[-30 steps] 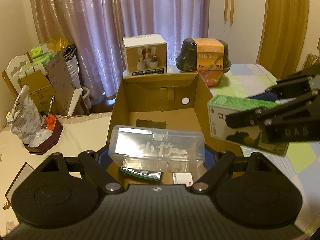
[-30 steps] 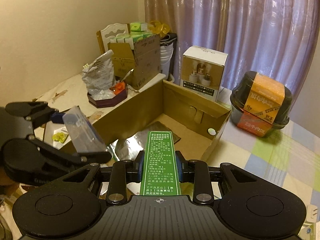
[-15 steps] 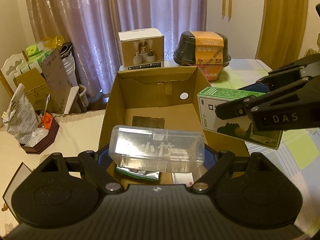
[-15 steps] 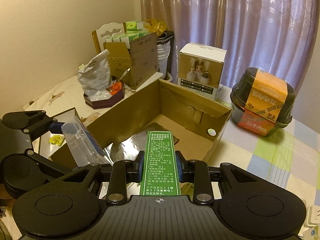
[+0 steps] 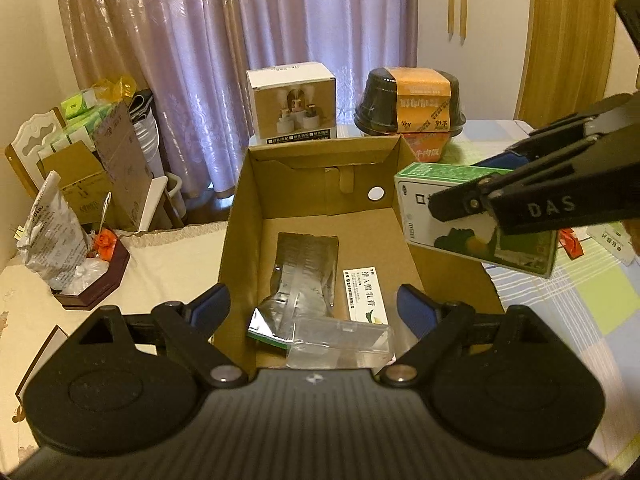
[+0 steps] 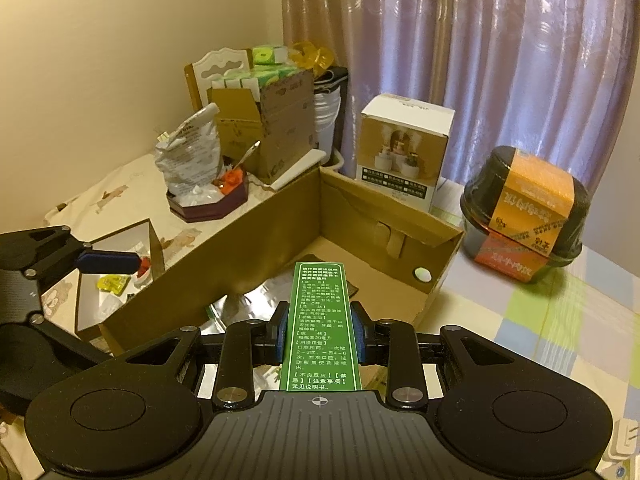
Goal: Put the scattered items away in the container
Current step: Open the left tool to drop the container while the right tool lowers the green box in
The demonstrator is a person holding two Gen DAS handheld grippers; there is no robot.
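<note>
Left gripper [image 5: 312, 306] now spread, you've just let go | clear case [image 5: 340, 344] lies in carton [image 5: 240, 216] near end | right gripper [image 6: 319, 334] pinches green box [image 6: 319, 320] over rim | drop it next

- Left wrist view looks down from close above the near end of the cardboard box [image 5: 320, 208], facing the curtain [image 5: 240, 40].
- Right wrist view looks across it from its right.
- Both share box, curtain.
</note>
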